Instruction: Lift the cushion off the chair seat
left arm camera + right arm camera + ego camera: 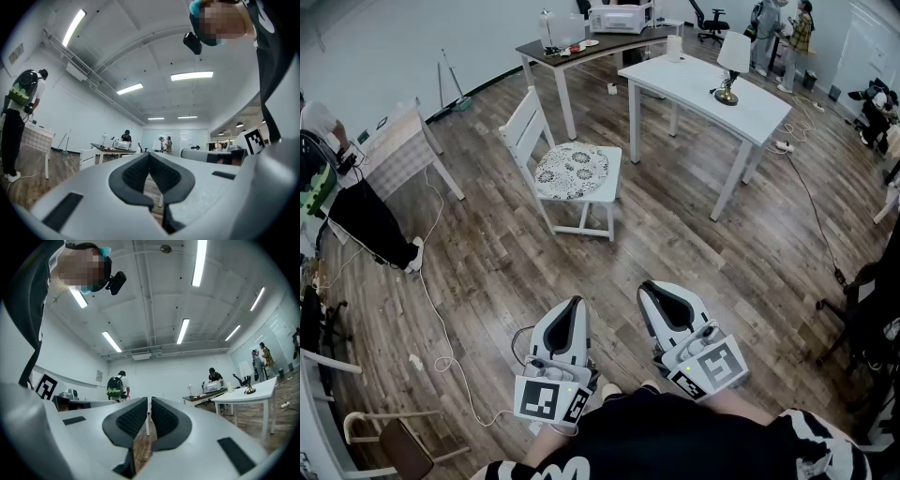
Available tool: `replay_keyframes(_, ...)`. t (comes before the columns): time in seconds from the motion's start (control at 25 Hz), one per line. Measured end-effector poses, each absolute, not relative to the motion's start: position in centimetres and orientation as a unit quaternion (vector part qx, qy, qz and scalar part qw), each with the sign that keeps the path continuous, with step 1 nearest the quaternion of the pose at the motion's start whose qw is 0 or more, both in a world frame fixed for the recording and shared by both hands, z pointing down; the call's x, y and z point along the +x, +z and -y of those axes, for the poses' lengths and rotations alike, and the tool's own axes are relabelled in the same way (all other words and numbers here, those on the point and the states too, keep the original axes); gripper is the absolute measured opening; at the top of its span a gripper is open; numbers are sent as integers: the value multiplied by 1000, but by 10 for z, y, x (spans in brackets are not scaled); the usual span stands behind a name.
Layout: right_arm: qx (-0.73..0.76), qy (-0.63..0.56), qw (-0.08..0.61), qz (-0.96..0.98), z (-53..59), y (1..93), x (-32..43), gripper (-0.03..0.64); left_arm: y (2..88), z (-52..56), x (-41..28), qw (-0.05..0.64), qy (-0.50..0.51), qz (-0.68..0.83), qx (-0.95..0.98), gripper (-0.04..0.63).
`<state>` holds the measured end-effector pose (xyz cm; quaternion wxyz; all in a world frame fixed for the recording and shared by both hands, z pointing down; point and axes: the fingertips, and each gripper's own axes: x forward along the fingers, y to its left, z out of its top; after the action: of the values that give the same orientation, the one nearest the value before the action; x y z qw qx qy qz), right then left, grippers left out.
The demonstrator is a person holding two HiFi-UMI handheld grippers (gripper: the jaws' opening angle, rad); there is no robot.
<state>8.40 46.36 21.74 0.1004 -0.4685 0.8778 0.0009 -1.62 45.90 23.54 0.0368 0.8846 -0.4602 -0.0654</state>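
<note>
The cushion [572, 171], pale with a lacy round pattern, lies flat on the seat of the white chair [523, 127], covering most of it, and nothing is touching it. The chair stands on the wooden floor [487, 253] just beside the leg of a long white surface [703, 89] that carries a lamp [731, 64]. Behind it is a darker surface [572, 49] with a microwave [619, 17] on top. The person holds both tools low and close to the body, side by side and well apart from the chair, with a broad stretch of bare boards between them and it. The left tool [575, 303] points roughly level across the room, and its dark pads are pressed together at the tips with nothing between them. The right tool [649, 287] is tipped slightly upward. Its jaws are closed as well (only a hairline slit shows between the pads), and it too is empty. A thin white cable [441, 323] trails over the floor to the left of the tools. Another person [356, 211] in dark trousers stands at the left edge, by a checked cloth.
</note>
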Motion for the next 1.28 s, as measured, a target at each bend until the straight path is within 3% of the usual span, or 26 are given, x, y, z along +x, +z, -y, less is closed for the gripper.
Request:
replay_keyframes(0.76, -471, 9, 94, -877, -462, 217, 61, 40, 240, -458, -40, 44, -69, 462, 883, 0)
replay_keyframes(1.28, -487, -20, 149, -861, -481, 227, 30, 40, 260, -472, -75, 58, -60, 443, 892, 0)
